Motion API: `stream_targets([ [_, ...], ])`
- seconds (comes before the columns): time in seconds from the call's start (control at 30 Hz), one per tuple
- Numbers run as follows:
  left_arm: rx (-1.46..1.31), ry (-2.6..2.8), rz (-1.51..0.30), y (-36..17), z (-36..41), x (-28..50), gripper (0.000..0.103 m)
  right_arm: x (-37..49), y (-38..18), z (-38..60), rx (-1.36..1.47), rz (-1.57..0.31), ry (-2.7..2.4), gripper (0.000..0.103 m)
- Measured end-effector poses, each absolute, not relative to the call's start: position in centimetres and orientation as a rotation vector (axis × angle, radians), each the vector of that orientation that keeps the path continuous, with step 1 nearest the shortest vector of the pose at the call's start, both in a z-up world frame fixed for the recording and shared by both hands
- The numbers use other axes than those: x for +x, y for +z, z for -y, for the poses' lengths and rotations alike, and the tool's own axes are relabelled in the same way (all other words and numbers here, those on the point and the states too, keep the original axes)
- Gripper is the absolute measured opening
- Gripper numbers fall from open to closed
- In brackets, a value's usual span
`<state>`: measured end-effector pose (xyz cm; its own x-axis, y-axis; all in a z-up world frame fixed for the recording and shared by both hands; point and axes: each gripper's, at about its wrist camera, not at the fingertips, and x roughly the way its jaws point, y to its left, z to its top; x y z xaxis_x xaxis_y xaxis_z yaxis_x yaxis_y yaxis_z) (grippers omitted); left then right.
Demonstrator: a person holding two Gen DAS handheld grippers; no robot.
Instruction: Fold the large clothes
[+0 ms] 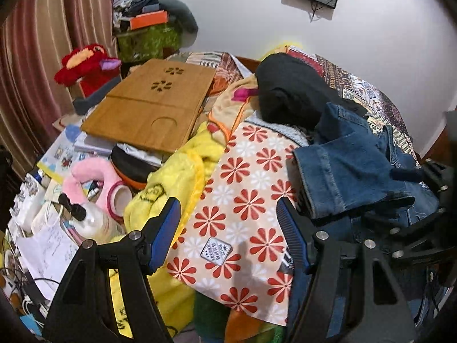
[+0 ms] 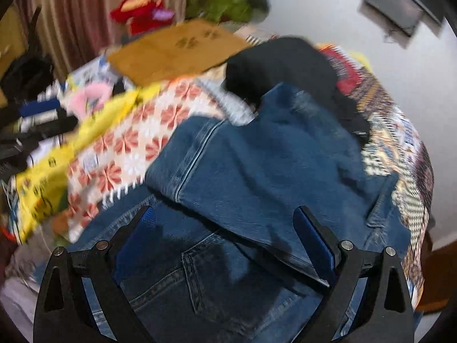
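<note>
The blue jeans [image 2: 257, 171] lie partly folded on the bed, a leg doubled back over the seat and pocket, with a black garment [image 2: 280, 65] touching their far end and the flowered cloth [image 1: 242, 200] beside them. The right gripper [image 2: 231, 234] hangs over the seat, fingers spread wide, the folded leg's edge between them, nothing grasped. The left gripper [image 1: 228, 228] stands released and empty above the flowered cloth, the jeans beside its right finger.

Flowered cloth [image 1: 242, 200] lies bare; wooden board [image 1: 151, 105] and, seemingly, clutter crowd its left.
</note>
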<state>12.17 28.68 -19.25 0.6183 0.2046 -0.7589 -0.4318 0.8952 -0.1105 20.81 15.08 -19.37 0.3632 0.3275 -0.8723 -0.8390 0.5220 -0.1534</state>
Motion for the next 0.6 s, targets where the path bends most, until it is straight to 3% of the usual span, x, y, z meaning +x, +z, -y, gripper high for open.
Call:
stream_targets([
  [0.1,-0.319,0.375,-0.841,-19.9,-29.3,12.2,0.068,21.3,-21.4,-15.9,-0.731,-0.936,0.817,0.093],
  [0.2,-0.343,0.377,-0.851,-20.3,-29.7,12.3,0.068,21.7,-22.4,-16.4,-0.762,-0.941,0.814,0.083],
  [0.33,-0.353,0.374,-0.863,-20.7,-29.7,12.5,0.068,22.1,-22.1,-16.6,-0.732,-0.935,0.814,0.060],
  [0.43,-0.331,0.360,-0.876,-20.9,-29.0,12.8,0.068,21.9,-21.2,-16.5,-0.684,-0.928,0.862,0.033],
  [0.5,-0.311,0.353,-0.883,-20.8,-28.5,13.0,0.068,21.8,-20.8,-16.5,-0.661,-0.928,0.878,0.020],
  [0.6,-0.295,0.339,-0.887,-20.6,-27.9,13.2,0.068,21.7,-19.5,-15.8,-0.601,-0.908,0.899,0.011],
])
